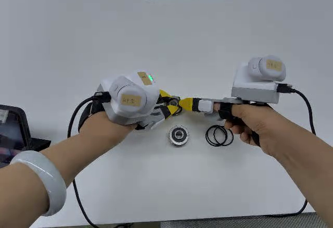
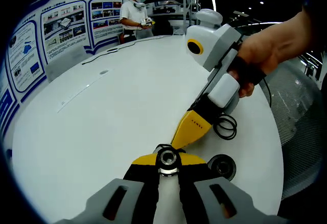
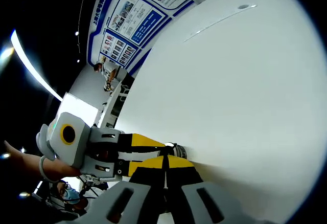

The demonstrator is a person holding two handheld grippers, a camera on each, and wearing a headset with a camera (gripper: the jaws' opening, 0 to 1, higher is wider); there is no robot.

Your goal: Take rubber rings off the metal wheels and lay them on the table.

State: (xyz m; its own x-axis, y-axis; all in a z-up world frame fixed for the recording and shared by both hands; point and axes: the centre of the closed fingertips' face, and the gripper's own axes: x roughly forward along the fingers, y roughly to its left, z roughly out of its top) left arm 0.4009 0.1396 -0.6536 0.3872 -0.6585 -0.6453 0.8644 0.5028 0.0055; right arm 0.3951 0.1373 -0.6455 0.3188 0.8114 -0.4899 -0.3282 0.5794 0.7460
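Clamping a metal wheel [image 2: 167, 161] firmly in the yellow jaws of the left gripper [image 1: 169, 103], held above the white table [image 1: 104, 40]. Meeting that wheel from the right with the right gripper [image 1: 186, 103], jaws drawn narrow and together at the rim, by a thin black rubber ring [image 2: 159, 146]; cannot tell whether pinching it. Down on the table, below both tips: a second wheel [image 1: 178, 135], then, just right of it, loose rings [image 1: 219, 135] lying overlapped

The metal wheel [image 1: 178, 135] looks glossy, rubber rings [image 1: 219, 135] matt, table [image 1: 104, 40] smooth.
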